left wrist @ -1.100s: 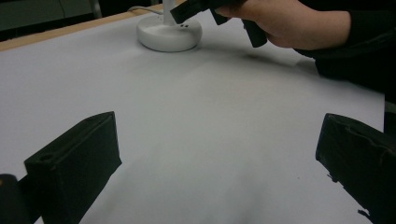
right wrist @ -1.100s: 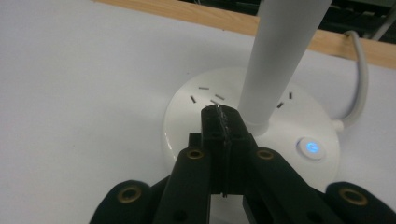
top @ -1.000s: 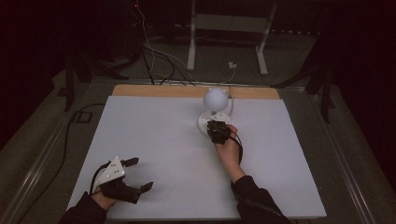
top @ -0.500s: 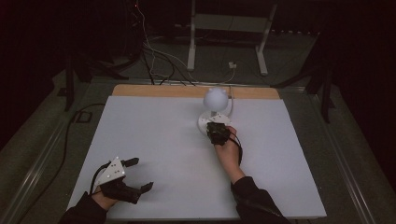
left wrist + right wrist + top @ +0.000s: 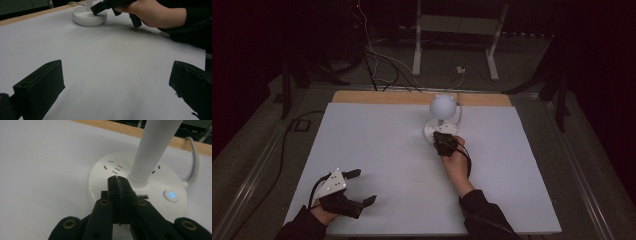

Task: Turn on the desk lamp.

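- Fingers of the right gripper (image 5: pixel 119 180) are being held clenched on nothing, tips over the lamp (image 5: pixel 140 190) base, far centre.
- Almost nothing is being changed since earlier; the power button (image 5: pixel 172 195) is judged unpressed.
- Left gripper (image 5: pixel 362 186) is being rested released, near left.

The white table (image 5: pixel 377 150) is left bare across the frame's left and centre; passage at upper centre is blocked by the lamp (image 5: pixel 443 107) and its cord (image 5: pixel 459 111).
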The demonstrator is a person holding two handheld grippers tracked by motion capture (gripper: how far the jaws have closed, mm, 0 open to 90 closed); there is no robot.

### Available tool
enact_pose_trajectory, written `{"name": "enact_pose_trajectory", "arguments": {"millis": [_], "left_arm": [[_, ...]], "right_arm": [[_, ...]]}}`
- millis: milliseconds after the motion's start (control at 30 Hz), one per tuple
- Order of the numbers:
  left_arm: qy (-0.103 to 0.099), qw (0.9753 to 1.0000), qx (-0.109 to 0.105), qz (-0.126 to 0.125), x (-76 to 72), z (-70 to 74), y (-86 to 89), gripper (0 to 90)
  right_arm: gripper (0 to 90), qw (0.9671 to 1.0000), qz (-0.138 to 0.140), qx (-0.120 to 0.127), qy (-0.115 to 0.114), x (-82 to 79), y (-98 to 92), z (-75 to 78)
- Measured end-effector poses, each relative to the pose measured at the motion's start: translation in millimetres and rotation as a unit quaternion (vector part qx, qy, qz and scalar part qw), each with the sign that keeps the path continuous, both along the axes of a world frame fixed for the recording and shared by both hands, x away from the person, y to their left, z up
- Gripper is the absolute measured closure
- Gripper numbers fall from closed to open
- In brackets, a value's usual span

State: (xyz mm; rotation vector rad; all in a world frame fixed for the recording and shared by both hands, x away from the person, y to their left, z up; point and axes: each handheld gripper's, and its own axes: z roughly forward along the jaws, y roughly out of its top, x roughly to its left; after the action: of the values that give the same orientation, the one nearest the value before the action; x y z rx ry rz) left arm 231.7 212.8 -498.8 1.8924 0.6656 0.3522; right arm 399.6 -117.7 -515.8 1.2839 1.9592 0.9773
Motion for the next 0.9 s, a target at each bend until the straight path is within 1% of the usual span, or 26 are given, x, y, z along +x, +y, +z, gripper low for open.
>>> {"name": "enact_pose_trajectory", "arguments": {"millis": [67, 133, 167, 267, 333, 433, 567, 600, 633, 667, 700, 767, 833, 867, 900], "left_arm": [[0.000, 1.0000, -0.001, 0.000, 0.0, 0.1, 0.1, 0.3], [0.000, 1.0000, -0.002, 0.001, 0.0, 0.2, 0.4, 0.3], [0.000, 1.0000, -0.003, 0.001, 0.1, 0.2, 0.5, 0.3], [0.000, 1.0000, -0.001, 0.001, 0.2, 0.0, 0.4, 0.3], [0.000, 1.0000, -0.002, 0.001, 0.1, 0.1, 0.4, 0.3], [0.001, 1.0000, -0.001, 0.000, 0.2, 0.1, 0.5, 0.3], [0.001, 1.0000, -0.001, -0.001, 0.1, 0.0, 0.2, 0.3], [0.001, 1.0000, -0.001, -0.001, 0.1, 0.0, 0.2, 0.3], [0.002, 1.0000, -0.002, -0.001, 0.1, 0.0, 0.2, 0.3], [0.002, 1.0000, -0.002, -0.001, 0.2, -0.1, 0.2, 0.3], [0.002, 1.0000, -0.001, -0.001, 0.2, -0.1, 0.3, 0.3], [0.002, 1.0000, -0.002, -0.001, 0.3, -0.1, 0.3, 0.3], [0.002, 1.0000, -0.001, -0.001, 0.2, 0.0, 0.3, 0.3], [0.002, 1.0000, -0.001, -0.001, 0.2, 0.0, 0.2, 0.3], [0.002, 1.0000, -0.001, -0.001, 0.2, 0.0, 0.2, 0.3]], "right_arm": [[90.0, 1.0000, -0.001, 0.002, 0.003, 0.4, 0.0, 0.5], [90.0, 0.9998, 0.003, 0.014, 0.010, 1.8, -2.0, 1.9], [90.0, 0.9998, 0.003, 0.015, 0.010, 2.2, -2.4, 2.0], [90.0, 0.9997, 0.009, 0.023, 0.009, 1.3, -2.4, 4.0], [89.9, 0.9996, 0.013, 0.023, 0.003, -0.8, -1.4, 6.4], [86.7, 0.9994, 0.019, 0.027, -0.001, -3.2, -0.9, 9.6], [79.6, 0.9991, 0.026, 0.033, -0.011, -5.9, -2.9, 13.6], [77.1, 0.9989, 0.026, 0.036, -0.011, -6.2, -3.7, 14.6], [72.6, 0.9988, 0.028, 0.039, -0.012, -6.6, -4.6, 15.6], [69.2, 0.9985, 0.031, 0.041, -0.016, -7.3, -4.8, 16.3], [65.8, 0.9984, 0.036, 0.038, -0.018, -7.8, -5.0, 17.0], [52.9, 0.9979, 0.044, 0.041, -0.024, -9.2, -5.1, 17.8], [40.0, 0.9977, 0.049, 0.036, -0.032, -10.5, -5.3, 18.7], [32.2, 0.9975, 0.052, 0.036, -0.032, -10.5, -5.3, 19.2], [26.9, 0.9975, 0.050, 0.035, -0.034, -11.1, -5.1, 19.7]]}}
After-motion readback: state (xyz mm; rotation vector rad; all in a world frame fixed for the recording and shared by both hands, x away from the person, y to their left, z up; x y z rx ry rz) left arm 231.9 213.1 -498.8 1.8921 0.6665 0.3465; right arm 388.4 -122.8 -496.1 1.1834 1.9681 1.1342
